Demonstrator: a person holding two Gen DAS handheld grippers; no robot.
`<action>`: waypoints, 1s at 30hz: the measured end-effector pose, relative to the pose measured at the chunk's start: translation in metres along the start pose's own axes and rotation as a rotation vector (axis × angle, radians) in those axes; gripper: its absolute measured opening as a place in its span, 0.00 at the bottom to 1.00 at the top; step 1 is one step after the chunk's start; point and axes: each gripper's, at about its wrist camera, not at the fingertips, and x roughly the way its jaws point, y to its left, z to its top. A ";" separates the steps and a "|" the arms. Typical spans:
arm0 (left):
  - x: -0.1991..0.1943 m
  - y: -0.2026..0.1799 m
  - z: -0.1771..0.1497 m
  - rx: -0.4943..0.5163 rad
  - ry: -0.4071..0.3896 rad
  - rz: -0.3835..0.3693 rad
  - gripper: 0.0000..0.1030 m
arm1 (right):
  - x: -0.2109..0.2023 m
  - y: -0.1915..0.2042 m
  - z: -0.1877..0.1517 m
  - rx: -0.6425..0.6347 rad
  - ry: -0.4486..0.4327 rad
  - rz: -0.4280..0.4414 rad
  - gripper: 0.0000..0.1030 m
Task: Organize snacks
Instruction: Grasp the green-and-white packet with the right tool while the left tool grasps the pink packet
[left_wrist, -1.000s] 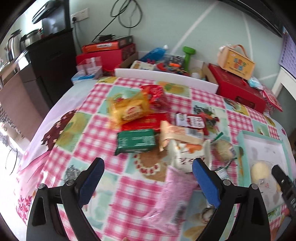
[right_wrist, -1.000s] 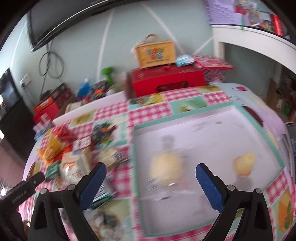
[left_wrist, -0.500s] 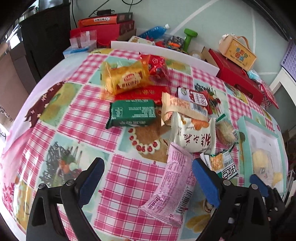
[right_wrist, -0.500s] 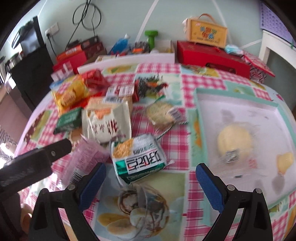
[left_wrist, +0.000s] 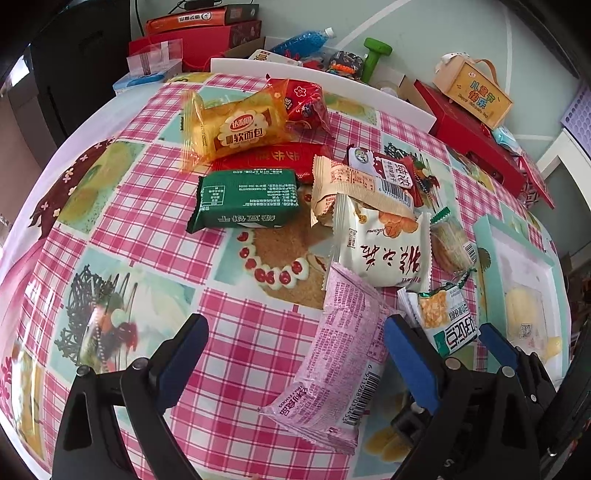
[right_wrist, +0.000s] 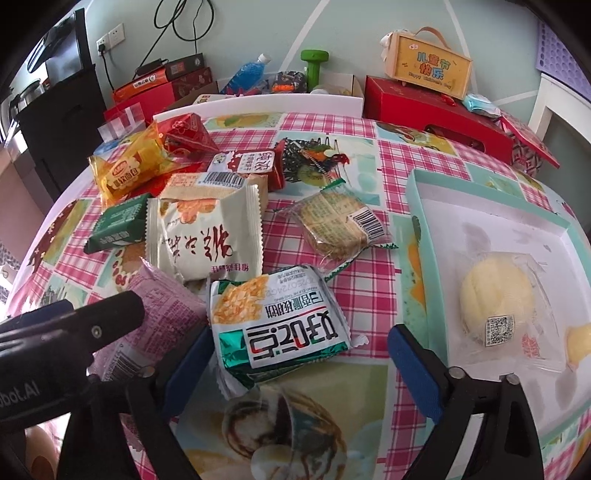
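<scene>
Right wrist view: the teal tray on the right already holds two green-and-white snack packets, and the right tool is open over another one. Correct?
Not quite. The teal tray holds two pale yellow buns in clear wrap, not green-and-white packets. The right wrist view shows this. The rest stands: the right tool is open over the green-and-white packet on the tablecloth.

My right gripper (right_wrist: 299, 354) sits over the green and white snack packet (right_wrist: 277, 325), jaws wide and just been closing a bit, packet between them but the pads aren't pressing it. The left gripper (right_wrist: 70, 332) pokes in over the pink packet (right_wrist: 162, 310). Off to the right, the tray (right_wrist: 436, 221) has a wrapped yellow bun (right_wrist: 496, 299) in it.
</scene>
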 end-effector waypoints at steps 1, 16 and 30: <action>0.000 0.000 -0.001 -0.001 0.002 -0.001 0.93 | -0.001 -0.001 0.000 0.006 -0.003 0.007 0.88; 0.009 -0.007 -0.004 -0.007 0.042 -0.040 0.93 | -0.007 -0.022 0.002 0.085 0.001 -0.003 0.68; 0.014 0.001 -0.002 -0.048 0.047 -0.034 0.93 | -0.008 -0.023 0.000 0.079 0.011 -0.002 0.67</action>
